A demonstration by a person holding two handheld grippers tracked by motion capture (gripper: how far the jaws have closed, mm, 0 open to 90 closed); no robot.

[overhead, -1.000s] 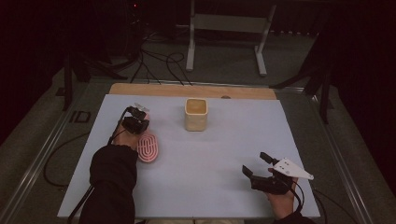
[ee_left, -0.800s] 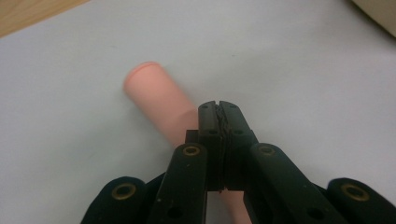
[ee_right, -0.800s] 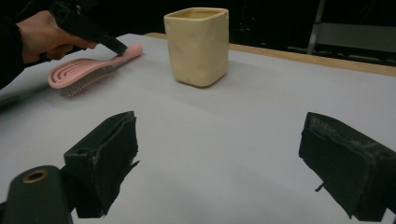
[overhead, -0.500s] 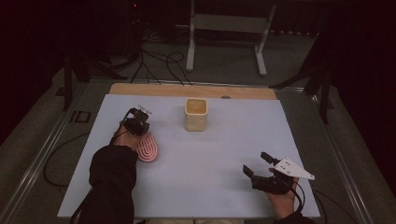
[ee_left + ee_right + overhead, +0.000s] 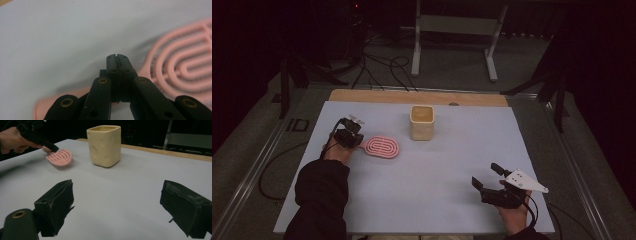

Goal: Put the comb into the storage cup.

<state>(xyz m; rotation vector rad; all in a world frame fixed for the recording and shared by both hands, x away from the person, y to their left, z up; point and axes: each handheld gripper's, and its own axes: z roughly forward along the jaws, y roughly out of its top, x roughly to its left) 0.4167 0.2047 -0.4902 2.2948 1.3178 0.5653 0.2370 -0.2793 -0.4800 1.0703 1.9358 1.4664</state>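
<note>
The pink brush point(image 5: 382, 147) now lies flat on the surface just left of the cup point(image 5: 422, 122), turned from pointing toward you a second ago to lying sideways. Your left gripper point(image 5: 348, 136) has its jaws pinching the brush handle, so you seem mid-reposition. Your right gripper point(image 5: 490, 181), near and right of the cup, waits with jaws spread. No readable writing anywhere.

Pink, cream and pale grey

Beside your black jaws, the brush point(image 5: 180, 62) is pink with looped ridges; the dimpled cup point(image 5: 104, 145) is cream; the tabletop point(image 5: 442, 170) pale grey.
</note>
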